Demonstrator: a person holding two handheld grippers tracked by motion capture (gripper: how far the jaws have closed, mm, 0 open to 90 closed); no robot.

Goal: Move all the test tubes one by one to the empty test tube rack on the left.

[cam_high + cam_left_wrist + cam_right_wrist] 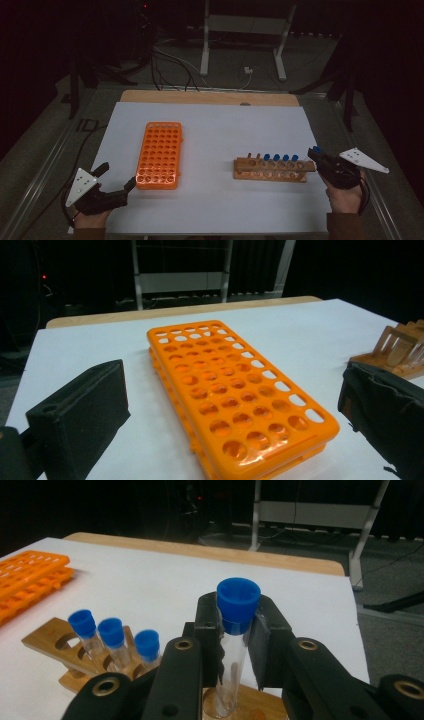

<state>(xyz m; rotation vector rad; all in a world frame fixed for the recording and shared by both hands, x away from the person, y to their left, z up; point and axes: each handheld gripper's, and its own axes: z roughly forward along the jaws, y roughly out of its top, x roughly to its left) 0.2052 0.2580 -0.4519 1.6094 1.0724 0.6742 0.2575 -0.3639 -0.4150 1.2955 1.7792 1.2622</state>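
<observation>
Both grippers, left gripper (116, 179) lower left and right gripper (314, 152) at right, are black with white three-cornered plates, brass-ringed screw holes, black cables; brown sleeves (345, 226)

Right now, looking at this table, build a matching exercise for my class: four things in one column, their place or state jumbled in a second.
Things
1. orange rack
2. wooden rack
3. left gripper
4. right gripper

States
A. shut on a blue-capped tube
B. open, holding nothing
C. every hole empty
D. holds blue-capped tubes

Pairs: 1-C, 2-D, 3-B, 4-A
</observation>
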